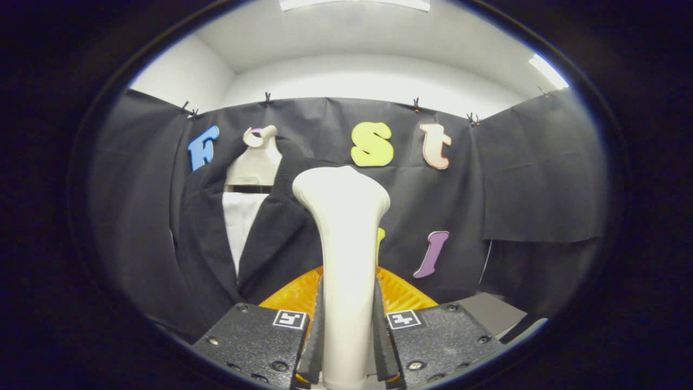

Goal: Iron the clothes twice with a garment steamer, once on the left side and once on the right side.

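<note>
Black cloth (520,179) hangs as the booth's wall on three sides, its top edge held by small clips (416,104) spaced along it. Above the cloth rise plain white walls (368,78) meeting a white ceiling (352,38), where two bright light panels (354,4) glow (one overhead, one off to the side). Low beside the cloth lies a grey flat surface (490,311)

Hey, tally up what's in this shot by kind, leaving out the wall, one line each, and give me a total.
Garment steamers: 1, the cream steamer, clamped between the gripper's fingers
Garments: 1, the dark jacket beyond the fingers
Mannequin forms: 1, the pale mannequin wearing the jacket
Orange items: 1, the ribbed orange piece behind the steamer
Total: 4
</note>
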The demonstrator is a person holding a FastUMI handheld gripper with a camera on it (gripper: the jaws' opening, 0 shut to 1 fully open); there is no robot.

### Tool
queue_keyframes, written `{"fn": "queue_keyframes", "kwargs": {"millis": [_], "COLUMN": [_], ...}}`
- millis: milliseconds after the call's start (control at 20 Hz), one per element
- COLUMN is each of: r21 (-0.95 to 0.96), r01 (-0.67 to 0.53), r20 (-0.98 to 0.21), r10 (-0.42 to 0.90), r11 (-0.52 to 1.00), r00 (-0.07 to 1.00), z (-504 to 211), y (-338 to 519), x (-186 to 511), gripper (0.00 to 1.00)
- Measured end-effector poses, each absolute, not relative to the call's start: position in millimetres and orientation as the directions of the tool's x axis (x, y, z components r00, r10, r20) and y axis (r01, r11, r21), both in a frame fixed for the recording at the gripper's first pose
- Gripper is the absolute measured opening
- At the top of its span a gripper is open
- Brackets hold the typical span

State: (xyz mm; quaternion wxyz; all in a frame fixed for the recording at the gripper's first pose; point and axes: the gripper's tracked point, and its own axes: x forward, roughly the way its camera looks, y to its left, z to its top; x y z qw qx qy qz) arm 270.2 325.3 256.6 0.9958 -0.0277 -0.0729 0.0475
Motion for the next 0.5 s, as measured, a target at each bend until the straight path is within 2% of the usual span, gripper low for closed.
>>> {"fn": "queue_keyframes", "kwargs": {"millis": [200, 500], "r21": [-0.067, 0.0], "r01": [-0.125, -0.108], "r20": [0.133, 0.103], "r10": [0.133, 0.107], "r11": [0.99, 0.994], "r00": [0.982, 0.989], "z": [252.6, 256.3], "y": [361.3, 366.2], "x": [276.1, 299.5], "gripper": [0.41, 0.41]}}
